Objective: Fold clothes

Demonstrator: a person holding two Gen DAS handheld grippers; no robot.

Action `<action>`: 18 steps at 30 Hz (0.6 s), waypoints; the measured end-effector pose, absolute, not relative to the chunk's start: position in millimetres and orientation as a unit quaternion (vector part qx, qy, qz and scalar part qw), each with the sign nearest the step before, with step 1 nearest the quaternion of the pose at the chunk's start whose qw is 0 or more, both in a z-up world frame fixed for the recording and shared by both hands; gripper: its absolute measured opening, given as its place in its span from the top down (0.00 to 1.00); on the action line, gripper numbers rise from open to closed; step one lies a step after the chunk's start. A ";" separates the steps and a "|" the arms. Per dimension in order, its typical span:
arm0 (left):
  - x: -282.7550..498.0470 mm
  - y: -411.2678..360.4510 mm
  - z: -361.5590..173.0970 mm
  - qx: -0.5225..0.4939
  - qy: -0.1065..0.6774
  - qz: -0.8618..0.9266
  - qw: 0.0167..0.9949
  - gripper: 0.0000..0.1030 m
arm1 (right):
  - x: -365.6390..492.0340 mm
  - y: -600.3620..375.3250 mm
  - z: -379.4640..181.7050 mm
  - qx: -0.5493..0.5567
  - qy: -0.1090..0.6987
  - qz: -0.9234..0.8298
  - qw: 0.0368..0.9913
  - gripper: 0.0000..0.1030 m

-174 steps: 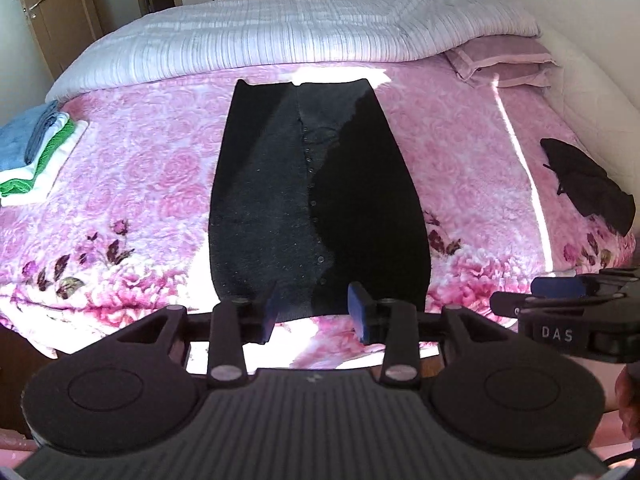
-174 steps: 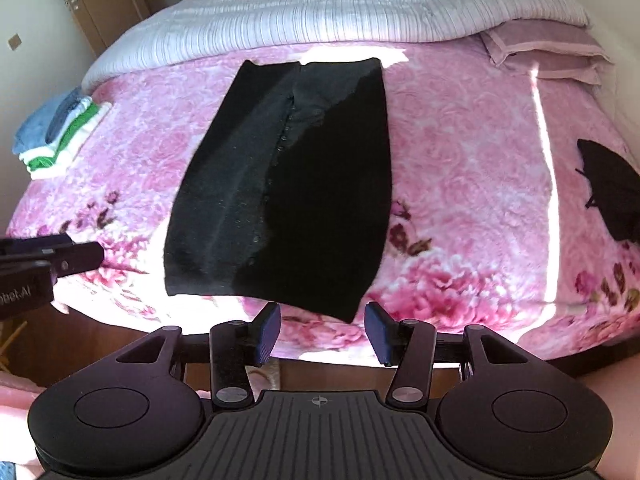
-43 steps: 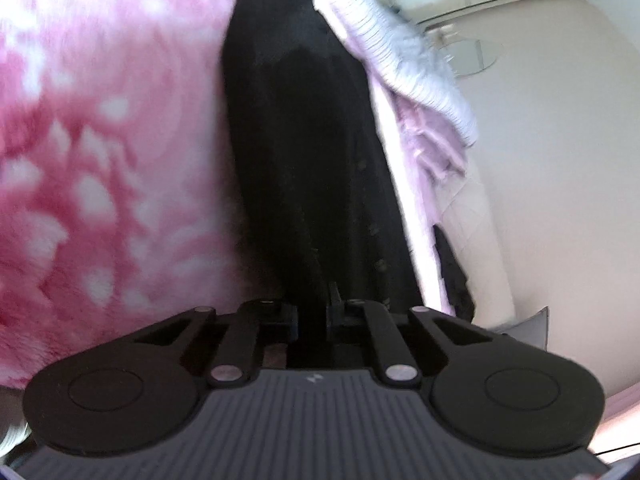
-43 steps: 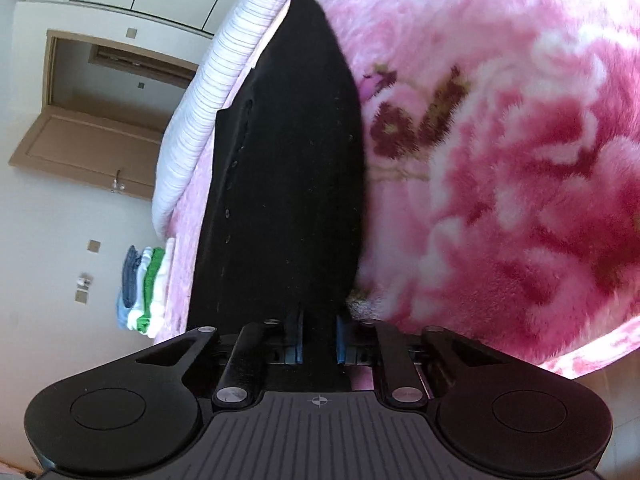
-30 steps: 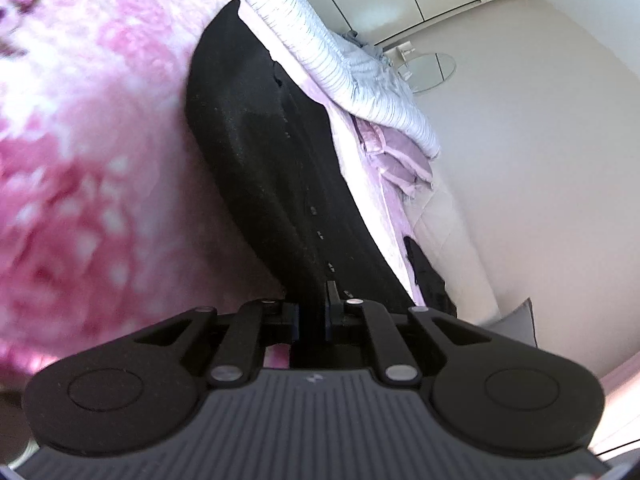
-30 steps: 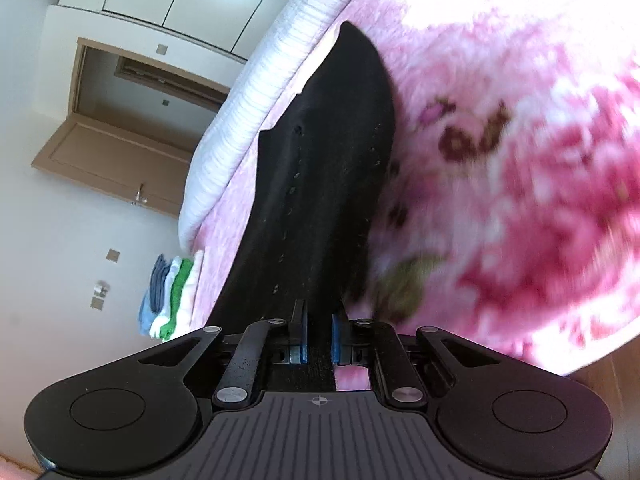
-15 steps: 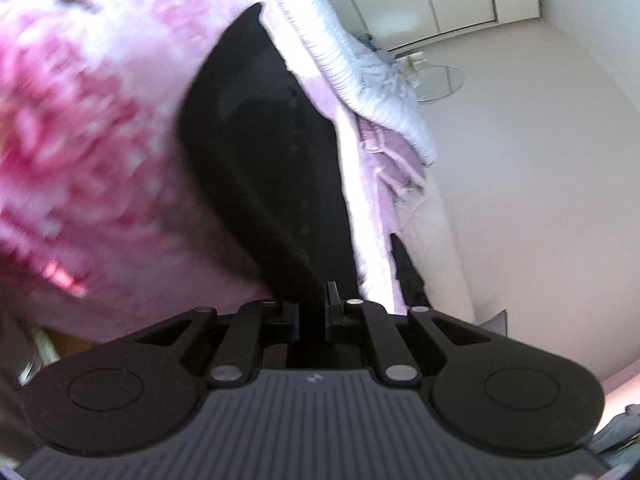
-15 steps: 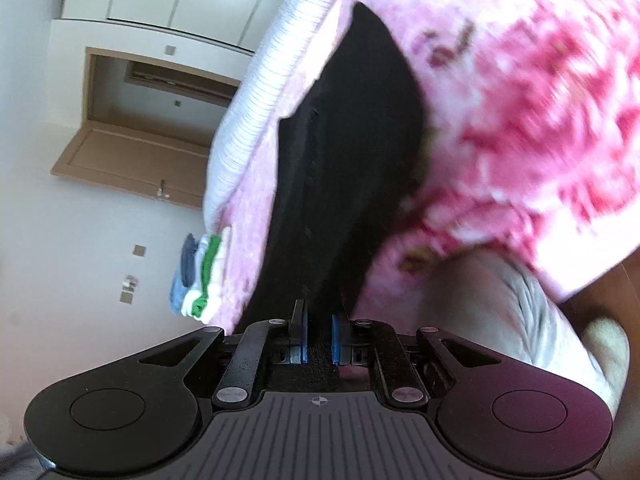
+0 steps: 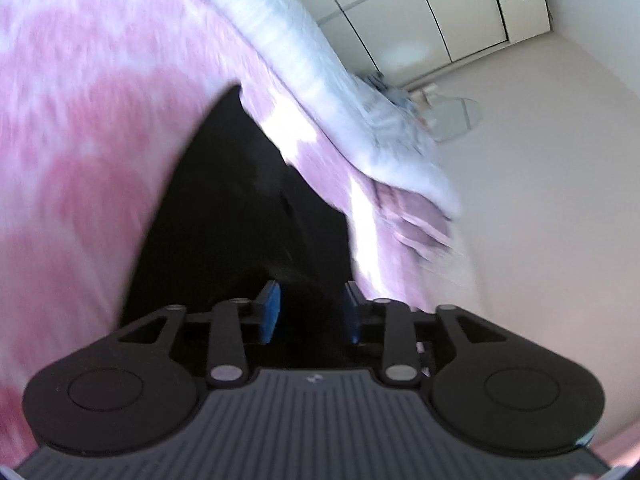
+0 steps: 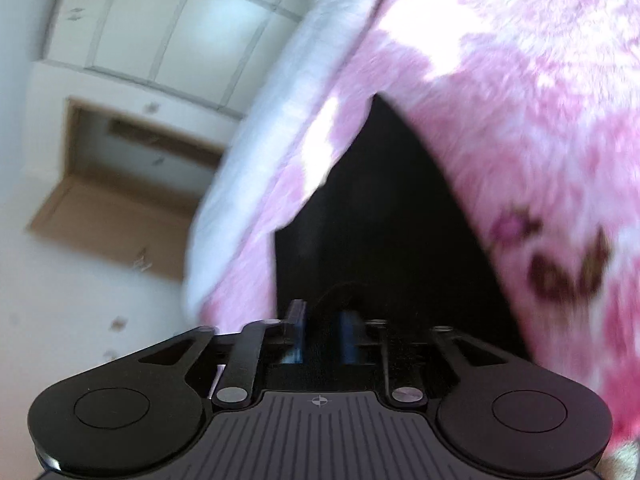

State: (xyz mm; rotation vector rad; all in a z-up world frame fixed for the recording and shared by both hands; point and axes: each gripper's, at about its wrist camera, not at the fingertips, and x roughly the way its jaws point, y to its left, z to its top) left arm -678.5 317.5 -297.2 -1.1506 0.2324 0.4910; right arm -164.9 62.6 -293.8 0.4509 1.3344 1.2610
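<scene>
Here, both wrist views were tilted and smeared with blur. The black garment [image 9: 240,216] lay on the pink floral blanket [image 9: 80,140], running away from each camera toward the white striped duvet [image 9: 320,80] at the far side of the bed. The left gripper [image 9: 310,312] had its jaws parted, the blue pads [image 9: 272,306] showing on either side of dark cloth that sat between them; no pinch was visible. The right gripper [image 10: 322,336] had its jaws at a narrower gap, also with black fabric [image 10: 392,220] between the blue pads [image 10: 348,336]; whether they still pressed the cloth I could not tell. A pinkish pillow [image 9: 412,220] lay beside the duvet, and white wardrobe doors [image 9: 440,20] stood behind the bed. A wooden door frame [image 10: 116,192] showed at the right camera's left edge.
</scene>
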 end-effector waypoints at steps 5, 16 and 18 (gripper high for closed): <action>-672.0 334.5 -298.7 -0.483 0.143 0.260 0.823 0.51 | -163.4 81.9 -294.7 0.113 0.513 0.550 0.650 0.41; -617.7 331.2 -355.1 -0.364 0.299 0.249 0.846 0.54 | -181.1 116.1 -348.0 -0.090 0.450 0.604 0.651 0.41; -615.2 332.3 -359.9 -0.362 0.300 0.251 0.846 0.73 | -184.7 125.7 -357.4 -0.107 0.443 0.611 0.647 0.41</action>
